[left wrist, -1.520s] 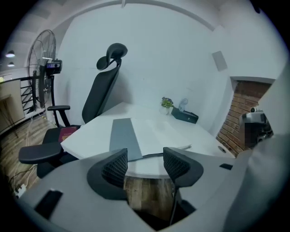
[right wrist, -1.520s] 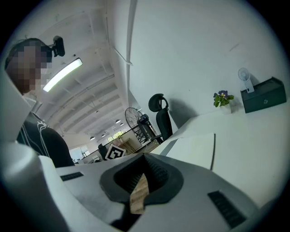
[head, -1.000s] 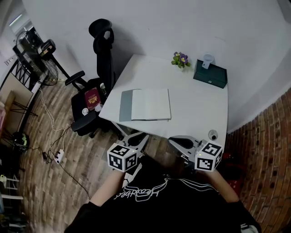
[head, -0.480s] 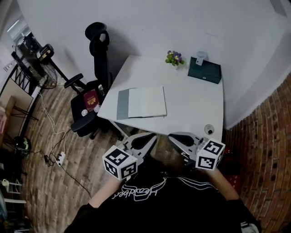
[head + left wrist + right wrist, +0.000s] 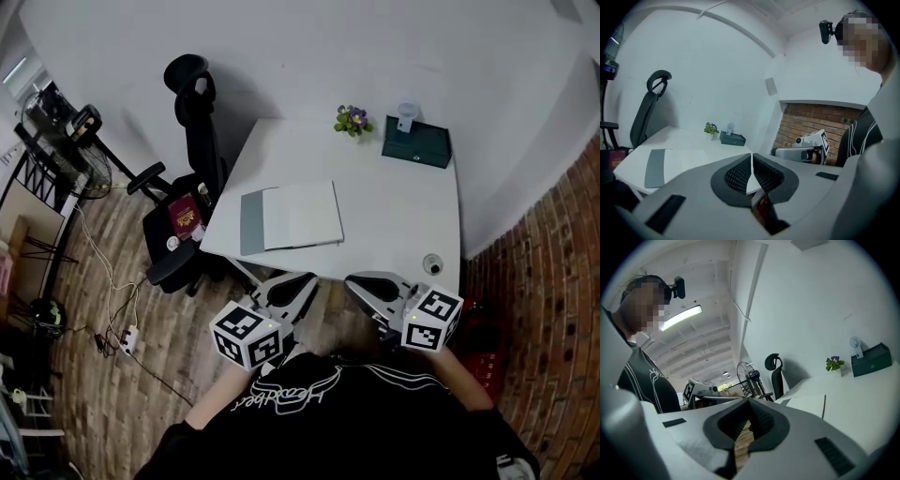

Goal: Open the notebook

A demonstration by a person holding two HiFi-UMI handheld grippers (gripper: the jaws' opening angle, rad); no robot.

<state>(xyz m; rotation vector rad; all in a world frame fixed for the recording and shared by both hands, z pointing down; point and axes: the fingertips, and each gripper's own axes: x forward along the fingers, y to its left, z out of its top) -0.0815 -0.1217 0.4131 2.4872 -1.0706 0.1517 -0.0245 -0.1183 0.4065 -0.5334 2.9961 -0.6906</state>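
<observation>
The notebook point(image 5: 289, 217) lies closed on the white table point(image 5: 403, 220), pale cover up, with a grey strip along its left edge. It also shows in the left gripper view as the notebook point(image 5: 675, 161) and in the right gripper view as the notebook point(image 5: 806, 406). My left gripper point(image 5: 300, 283) hangs off the table's near edge, short of the notebook, with its jaws shut on nothing point(image 5: 752, 155). My right gripper point(image 5: 358, 280) is beside it, also off the table, with its pads meeting at the tips point(image 5: 749, 401) and nothing between them.
A black office chair point(image 5: 192, 103) stands at the table's left, with a red booklet point(image 5: 185, 217) on its seat. A small flower pot point(image 5: 351, 120) and a dark green box point(image 5: 416, 142) sit at the far edge. A small round object point(image 5: 432, 264) lies near the right corner. Brick wall to the right.
Both grippers have risen from close to my body toward the table's near edge, the left one more. The notebook has not moved.
</observation>
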